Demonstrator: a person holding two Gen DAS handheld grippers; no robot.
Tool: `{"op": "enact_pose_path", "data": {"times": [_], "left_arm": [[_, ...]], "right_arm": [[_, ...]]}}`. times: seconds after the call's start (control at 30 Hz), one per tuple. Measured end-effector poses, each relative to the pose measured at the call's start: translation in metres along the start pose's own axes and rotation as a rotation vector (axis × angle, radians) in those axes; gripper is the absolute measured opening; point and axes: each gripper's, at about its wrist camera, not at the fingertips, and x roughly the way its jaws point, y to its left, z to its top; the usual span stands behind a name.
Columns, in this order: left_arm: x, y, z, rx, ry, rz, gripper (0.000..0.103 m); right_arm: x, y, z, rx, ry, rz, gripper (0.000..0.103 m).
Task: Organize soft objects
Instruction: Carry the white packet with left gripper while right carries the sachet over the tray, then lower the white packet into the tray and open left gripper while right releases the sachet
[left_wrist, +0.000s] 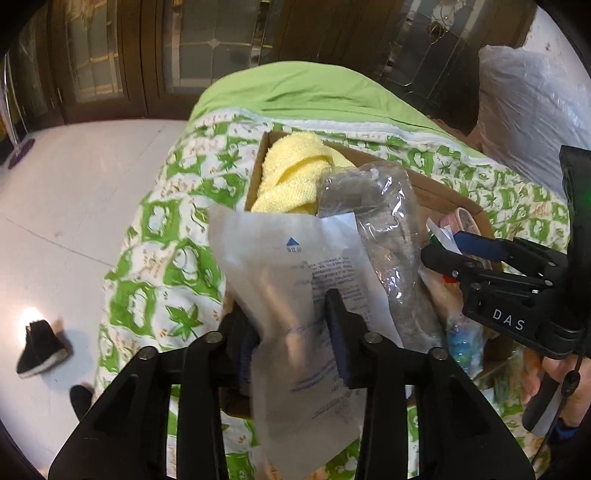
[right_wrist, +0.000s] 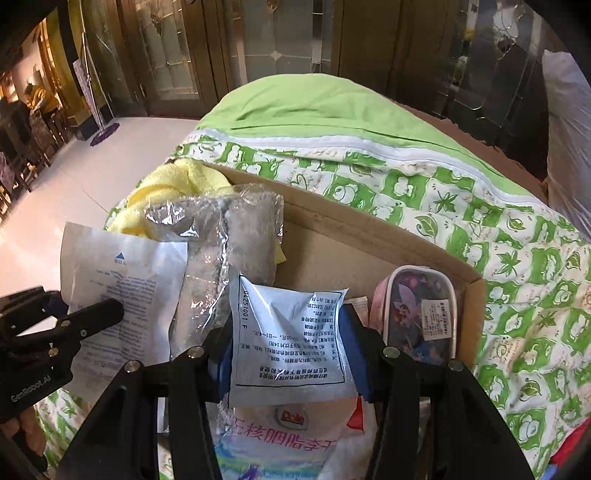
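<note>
Bed: green-patterned quilt (right_wrist: 480, 206) carrying a cardboard box (right_wrist: 369, 236).
Box contents: yellow towel (left_wrist: 291, 173), wrapped grey cloth (right_wrist: 229, 236), pink pouch (right_wrist: 421, 314).
Left claw (left_wrist: 295, 332): grasping a white packet (left_wrist: 295, 280).
Right claw (right_wrist: 291, 350): grasping a printed sachet (right_wrist: 288, 332).
Left view only: black shoe (left_wrist: 40, 349) on floor.

- We take this for a home, most likely a bedroom or living room: a bed (right_wrist: 369, 155) under a green quilt with a leaf-and-frog print fills the middle.
- Behind it we see dark wooden doors (left_wrist: 207, 48) with leaded glass panes (an ornate domestic style).
- A black slipper (left_wrist: 40, 349) lies on the pale tiled floor (left_wrist: 74, 206).
- A mop (right_wrist: 103, 129) leans near a doorway where we glimpse dining chairs (right_wrist: 22, 147).
</note>
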Motion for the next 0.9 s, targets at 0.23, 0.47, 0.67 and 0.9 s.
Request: {"op": "enact_pose_path", "data": {"times": [0.23,0.47,0.67,0.9], "left_arm": [[-0.009,-0.01,0.0,0.029,-0.015,0.044,0.055],[-0.026,-0.015,-0.001,0.03,-0.041,0.066,0.061],[-0.04,-0.018,-0.007,0.03,-0.05,0.078,0.061],[-0.061,-0.027,-0.021,0.048,-0.06,0.076,0.061]], "right_arm": [[-0.01,-0.003,-0.001,0.032,-0.034,0.03,0.075],[-0.029,-0.004,-0.004,0.036,-0.066,0.044,0.079],[-0.042,-0.012,-0.013,0.07,-0.07,0.057,0.079],[-0.067,-0.029,-0.037,0.162,-0.026,0.104,0.079]]}}
